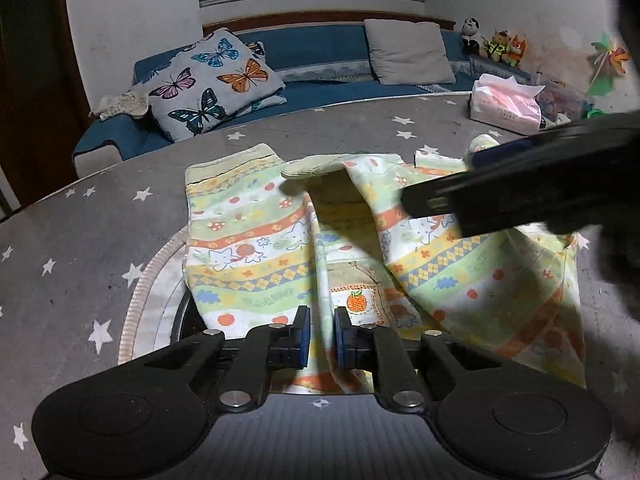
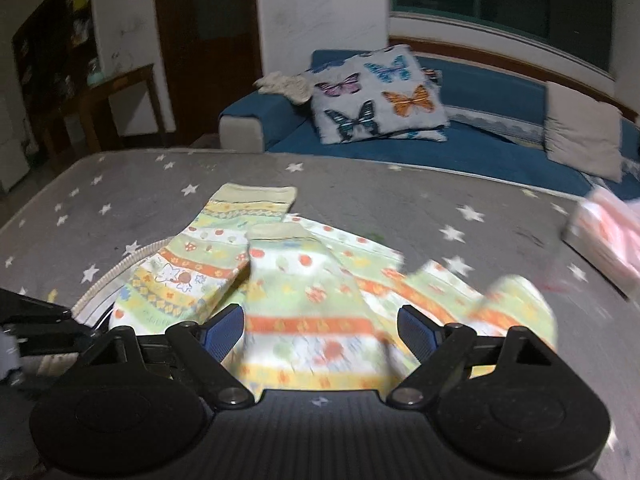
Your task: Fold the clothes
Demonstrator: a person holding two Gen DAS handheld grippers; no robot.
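Pants (image 1: pixel 256 248) in a striped, printed fabric lie rumpled on a grey star-patterned table (image 1: pixel 80 248), with a blue sofa (image 1: pixel 320 52) and butterfly pillow (image 1: pixel 212 80) behind. A fold of the cloth runs up between the left gripper's (image 1: pixel 322 338) narrowly parted jaws. The right gripper (image 2: pixel 320 332) hangs wide apart just above them.

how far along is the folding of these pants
Early. Done: one leg of the pants lies flat on the table. In hand: the left gripper pinches a fabric ridge at the waist; the right gripper is open above the other, rumpled leg. Left: flattening and folding.
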